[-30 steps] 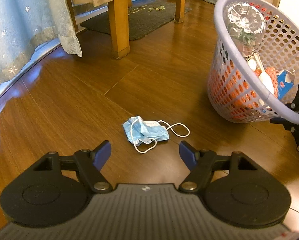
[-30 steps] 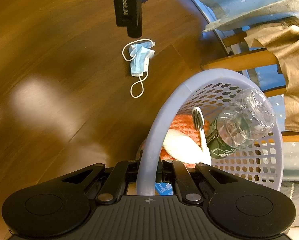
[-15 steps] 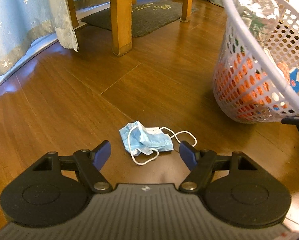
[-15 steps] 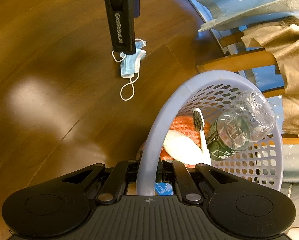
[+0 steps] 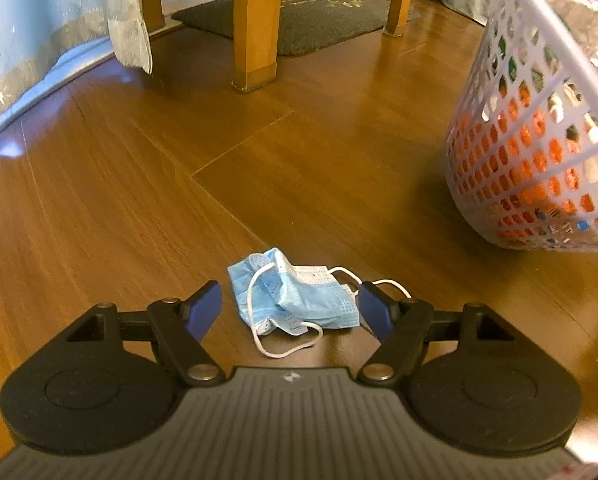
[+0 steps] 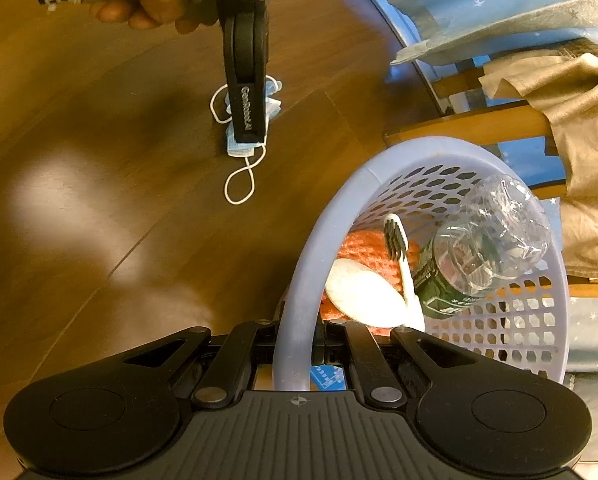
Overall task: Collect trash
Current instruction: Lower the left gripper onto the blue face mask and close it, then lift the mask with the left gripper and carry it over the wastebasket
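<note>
Wooden floor [image 5: 147, 184], lower centre: left gripper [image 5: 290, 310], jaws released, straddles a crumpled face mask [image 5: 295, 300]; an ear loop might slip free. Right gripper [image 6: 299, 344] clenches the laundry basket [image 6: 295, 280] rim.

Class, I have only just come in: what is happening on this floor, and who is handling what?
A person is collecting trash with a gripper in each hand. The left gripper is open, its fingers on either side of a crumpled blue face mask lying on the wooden floor, not yet gripping it. The right gripper is shut on the rim of the lavender basket, which is tilted and already holds a clear plastic bottle, a toothbrush and something orange.
</note>
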A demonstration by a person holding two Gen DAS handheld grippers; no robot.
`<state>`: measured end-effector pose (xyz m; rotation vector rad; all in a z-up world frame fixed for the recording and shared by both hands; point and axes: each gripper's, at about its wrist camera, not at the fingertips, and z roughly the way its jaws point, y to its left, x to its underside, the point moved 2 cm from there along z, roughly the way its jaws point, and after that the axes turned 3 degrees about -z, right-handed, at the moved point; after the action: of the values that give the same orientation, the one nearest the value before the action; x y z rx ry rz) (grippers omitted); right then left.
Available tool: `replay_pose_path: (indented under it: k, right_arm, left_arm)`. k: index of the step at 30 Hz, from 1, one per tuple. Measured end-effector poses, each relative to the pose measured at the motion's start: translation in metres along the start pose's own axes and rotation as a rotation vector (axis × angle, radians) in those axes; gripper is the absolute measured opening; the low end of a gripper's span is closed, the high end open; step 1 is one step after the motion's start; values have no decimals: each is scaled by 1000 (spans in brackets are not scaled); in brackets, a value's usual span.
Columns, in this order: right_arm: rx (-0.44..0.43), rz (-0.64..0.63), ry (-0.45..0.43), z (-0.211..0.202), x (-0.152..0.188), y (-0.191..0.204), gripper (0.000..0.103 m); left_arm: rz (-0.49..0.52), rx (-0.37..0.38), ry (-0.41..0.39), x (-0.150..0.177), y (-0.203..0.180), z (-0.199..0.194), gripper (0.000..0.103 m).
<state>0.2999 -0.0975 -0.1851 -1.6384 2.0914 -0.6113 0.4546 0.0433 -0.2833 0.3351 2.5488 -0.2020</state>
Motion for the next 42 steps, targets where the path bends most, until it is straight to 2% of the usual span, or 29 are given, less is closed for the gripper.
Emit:
replay_pose_path:
  k: [4,9,17,19,22,32,42]
  right_arm:
    - [5,6,-3,0,1,1,2]
    - [8,14,-8,-1,2,3,2]
    - [7,25,-10,-3,5,3,2]
    - [7,24,-10,-4,5,3,2]
    - [6,25,-9,-4,5,4,2]
    - [-1,14,-4,-3,8,1,1]
    - [-36,-16,-11,-21,14,15,1]
  left_arm:
    - [-29,2,-3,1,3,9,68]
    - [-46,3,9,2,6,19,56]
    - [-41,4,32,6,8,23,29]
    - [-33,10,36,7,7,22,17]
    - [-16,11,44,9,4,19,9]
    - [21,27,59,19,0,-17,6]
    - [74,49,49,25,-12,-85,6]
